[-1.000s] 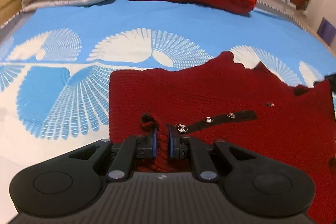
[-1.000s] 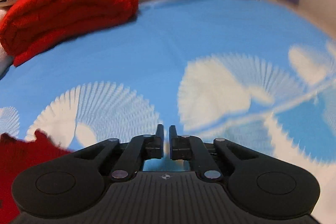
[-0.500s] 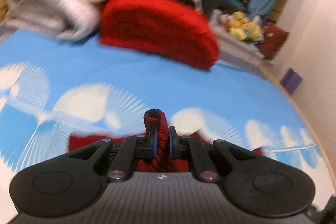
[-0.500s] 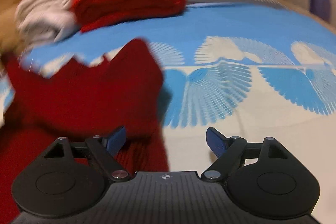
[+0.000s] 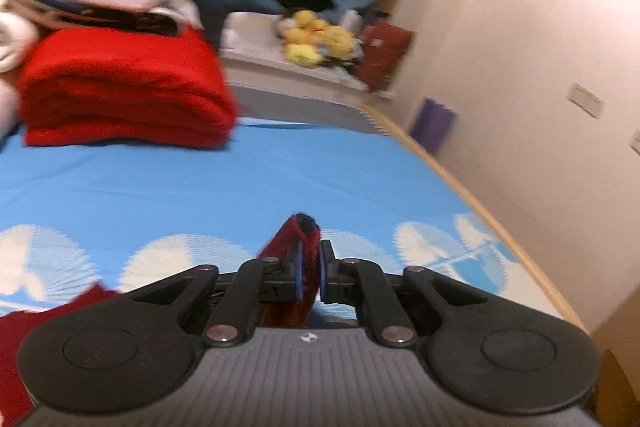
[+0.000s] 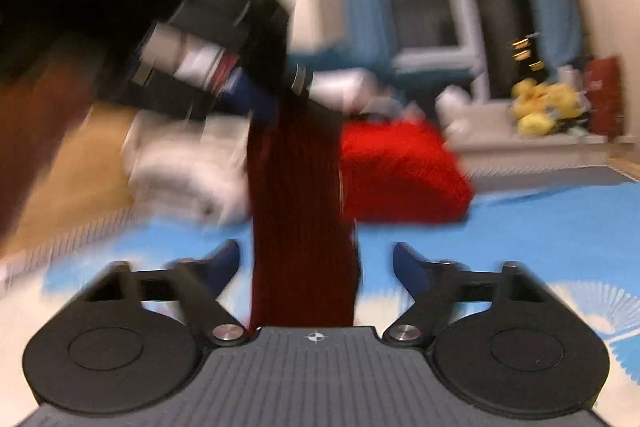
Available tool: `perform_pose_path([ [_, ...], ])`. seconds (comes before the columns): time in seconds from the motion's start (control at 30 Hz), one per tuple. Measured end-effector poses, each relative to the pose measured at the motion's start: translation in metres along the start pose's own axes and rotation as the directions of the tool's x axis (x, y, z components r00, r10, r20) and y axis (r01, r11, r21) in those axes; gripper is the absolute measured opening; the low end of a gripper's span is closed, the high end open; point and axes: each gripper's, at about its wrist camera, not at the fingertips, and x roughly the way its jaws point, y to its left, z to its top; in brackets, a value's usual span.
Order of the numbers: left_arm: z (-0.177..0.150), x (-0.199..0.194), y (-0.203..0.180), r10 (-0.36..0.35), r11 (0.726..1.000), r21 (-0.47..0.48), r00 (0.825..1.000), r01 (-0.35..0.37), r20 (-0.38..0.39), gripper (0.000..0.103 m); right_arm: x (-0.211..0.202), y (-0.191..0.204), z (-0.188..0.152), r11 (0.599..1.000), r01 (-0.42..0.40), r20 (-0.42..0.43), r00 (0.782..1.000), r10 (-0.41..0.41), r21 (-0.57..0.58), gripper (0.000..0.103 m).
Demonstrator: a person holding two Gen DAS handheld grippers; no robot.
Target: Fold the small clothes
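Lifted off the blue bedspread [image 5: 248,187] where it lay flat a second ago, the dark red knit garment [image 5: 298,233] now hangs in the air, and the folded red blanket [image 5: 120,87] has slid from dead ahead to the left of the frame.

Left wrist view: the left gripper [image 5: 309,269] has its jaws pressed together on a fold of the garment. The pinched tuft stands up just past the blue pads, well in front of the red blanket. More of the knit trails down at the lower left.

Right wrist view, heavily blurred: the garment hangs as a narrow vertical strip in front of the red blanket, from the other gripper's pinch at upper left down between the jaws of the right gripper [image 6: 316,261]. Those jaws are closing but are seen spread, with bedspread visible between each blue pad and the cloth. The strip sits nearer the left pad.
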Motion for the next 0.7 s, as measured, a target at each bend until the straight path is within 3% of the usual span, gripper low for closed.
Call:
perform_pose_path([
  [0.07, -0.002, 0.0, -0.014, -0.012, 1.0, 0.015, 0.999, 0.011, 0.044, 0.012, 0.005, -0.033, 0.014, 0.991, 0.112, -0.062, 0.992, -0.107, 0.07, 0.008],
  [0.1, -0.003, 0.0, -0.018, -0.009, 1.0, 0.016, 0.998, 0.008, 0.059, 0.031, 0.0, -0.058, 0.018, 0.976, 0.177, -0.059, 0.984, -0.171, 0.124, 0.008],
  [0.13, -0.005, 0.0, -0.017, -0.007, 1.0, 0.015, 0.998, 0.006, 0.066, 0.061, -0.009, -0.085, 0.021, 0.955, 0.243, -0.049, 0.97, -0.238, 0.17, 0.008],
  [0.2, -0.011, -0.001, -0.008, 0.032, 0.999, 0.002, 0.995, -0.033, 0.091, 0.084, -0.033, -0.151, 0.025, 0.881, 0.387, -0.054, 0.92, -0.388, 0.272, 0.008],
  [0.23, -0.017, 0.001, -0.001, 0.069, 0.998, 0.001, 0.993, -0.069, 0.094, 0.084, -0.048, -0.186, 0.024, 0.832, 0.442, -0.057, 0.891, -0.451, 0.334, 0.008],
  [0.3, -0.031, 0.008, 0.022, 0.131, 0.991, -0.008, 0.99, -0.131, 0.06, 0.084, -0.075, -0.254, 0.015, 0.697, 0.578, -0.089, 0.793, -0.603, 0.423, 0.008],
  [0.4, -0.059, 0.022, 0.066, 0.243, 0.968, -0.062, 0.969, -0.244, -0.037, 0.084, -0.106, -0.338, -0.016, 0.515, 0.704, -0.221, 0.671, -0.707, 0.49, 0.009],
  [0.43, -0.071, 0.025, 0.082, 0.28, 0.955, -0.08, 0.958, -0.285, -0.069, 0.084, -0.113, -0.358, -0.028, 0.478, 0.725, -0.266, 0.651, -0.711, 0.495, 0.009],
  [0.53, -0.105, 0.026, 0.125, 0.367, 0.915, -0.117, 0.917, -0.386, -0.157, 0.084, -0.124, -0.405, -0.067, 0.365, 0.757, -0.423, 0.621, -0.66, 0.542, 0.009],
  [0.6, -0.121, 0.027, 0.149, 0.406, 0.887, -0.144, 0.891, -0.438, -0.203, 0.084, -0.127, -0.415, -0.08, 0.321, 0.78, -0.453, 0.587, -0.671, 0.537, 0.009],
  [0.7, -0.135, 0.019, 0.184, 0.432, 0.862, -0.178, 0.871, -0.475, -0.234, 0.084, -0.135, -0.416, -0.091, 0.304, 0.757, -0.451, 0.607, -0.654, 0.578, 0.009],
])
